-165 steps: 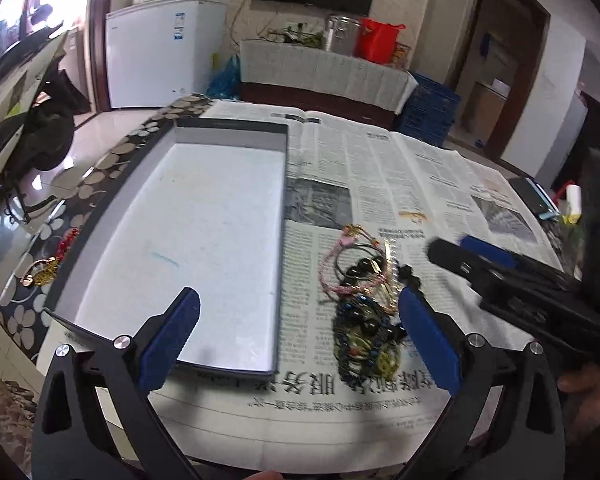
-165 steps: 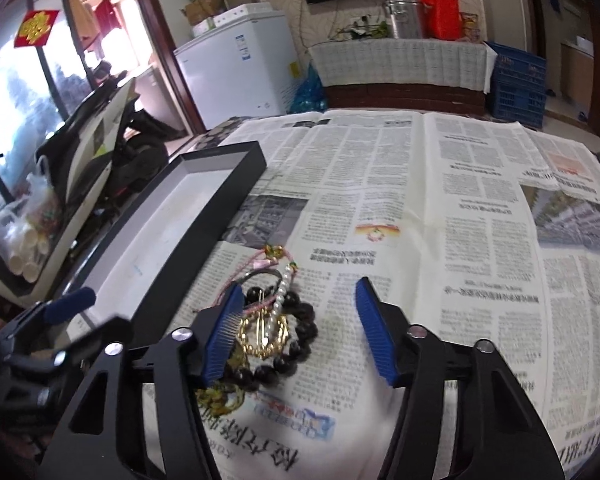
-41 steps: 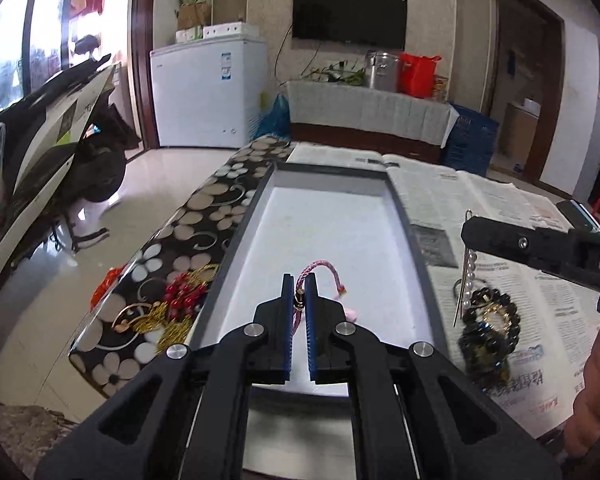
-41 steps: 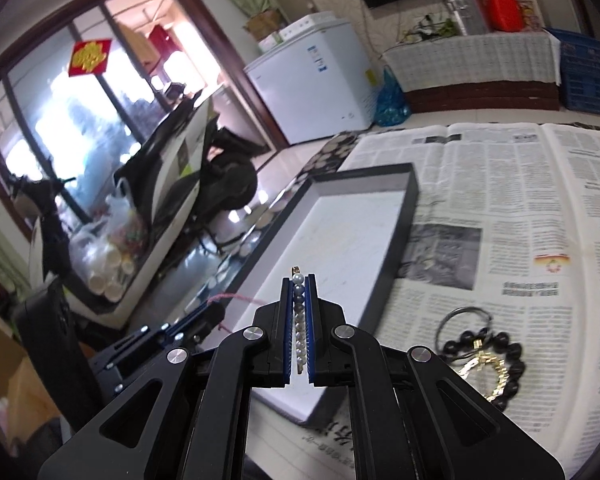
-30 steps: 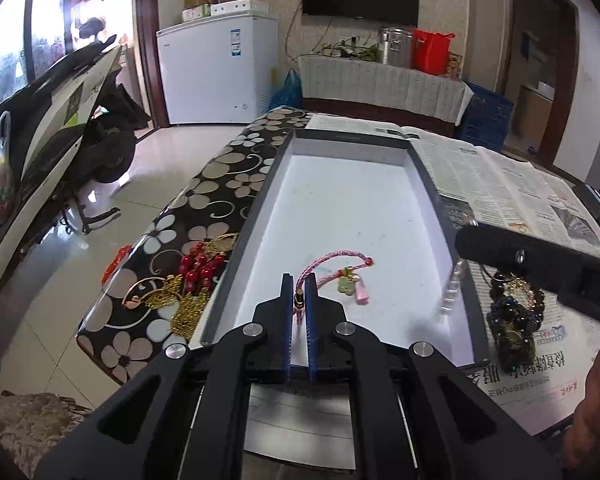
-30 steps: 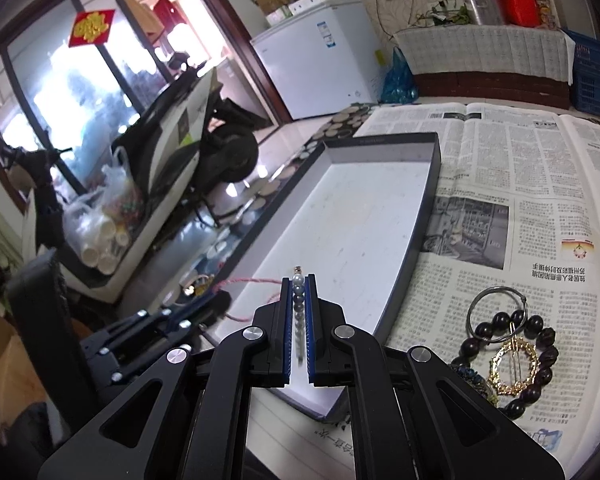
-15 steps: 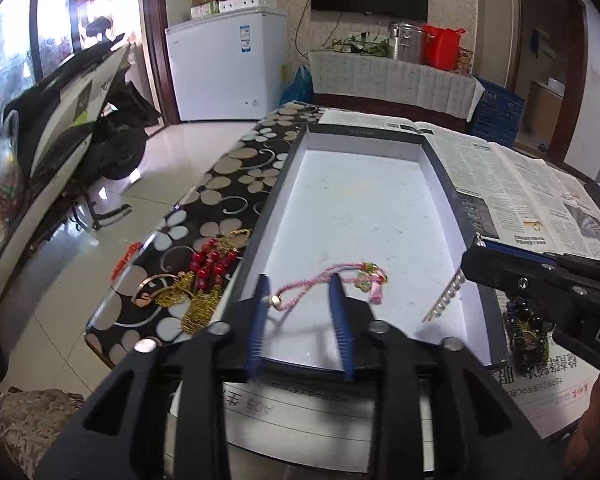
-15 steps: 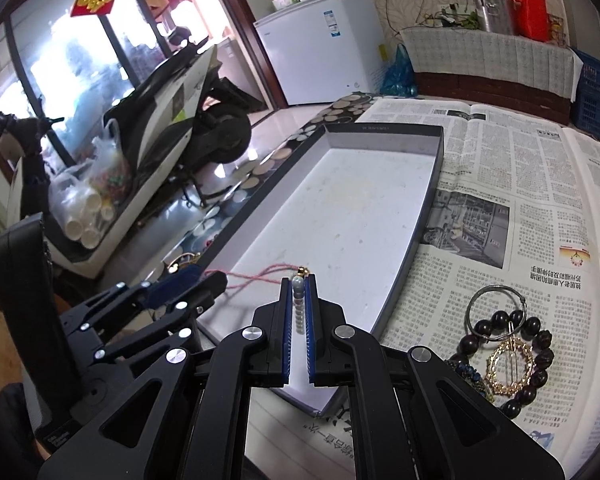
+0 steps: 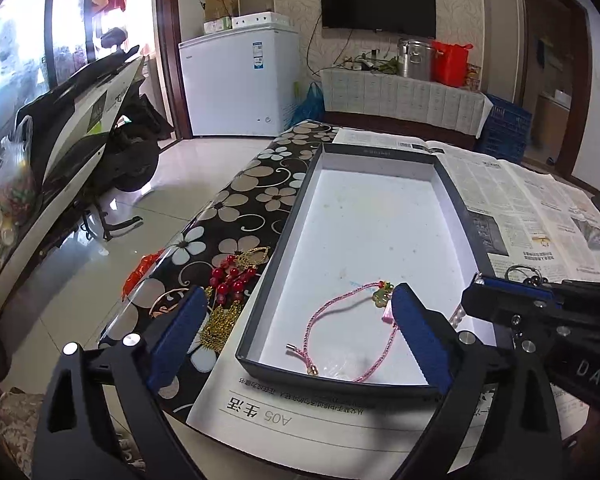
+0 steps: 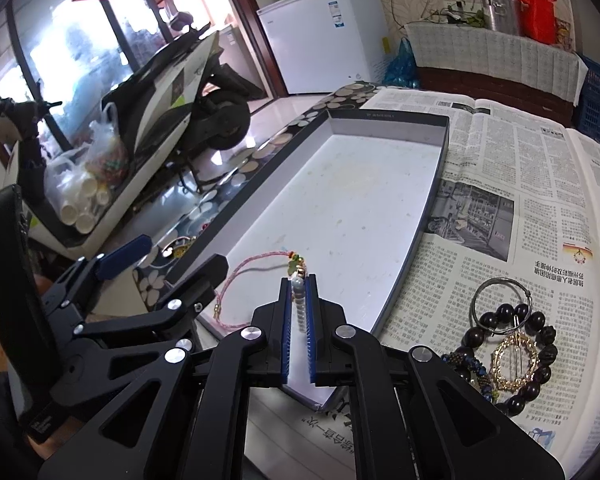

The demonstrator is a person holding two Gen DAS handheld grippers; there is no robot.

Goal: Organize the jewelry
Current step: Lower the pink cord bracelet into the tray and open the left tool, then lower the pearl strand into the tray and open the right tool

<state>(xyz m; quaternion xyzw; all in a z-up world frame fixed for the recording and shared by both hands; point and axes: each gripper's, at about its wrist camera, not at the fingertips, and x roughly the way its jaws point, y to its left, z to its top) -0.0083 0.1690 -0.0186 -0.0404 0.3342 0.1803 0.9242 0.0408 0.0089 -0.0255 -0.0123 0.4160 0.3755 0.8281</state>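
The left gripper [image 9: 296,328] has its blue-padded jaws opening wide with nothing gripped — the pink cord bracelet with a green charm [image 9: 342,330] lies loose on the floor of the shallow dark-rimmed white tray [image 9: 380,216], at its near end. The right gripper [image 10: 299,312], over the tray's near right corner, is opening, a strand of white pearl beads [image 10: 298,300] between its pads, seemingly still touching. Right of the tray, dark bead bracelets and a gold ring-shaped brooch [image 10: 512,356] rest on newspaper [image 10: 540,200].

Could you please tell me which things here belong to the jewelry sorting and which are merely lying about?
Job in hand:
pink cord bracelet
pearl strand
grey tray
dark bead bracelet
red bead jewelry

Lying about:
newspaper
scooter
white freezer
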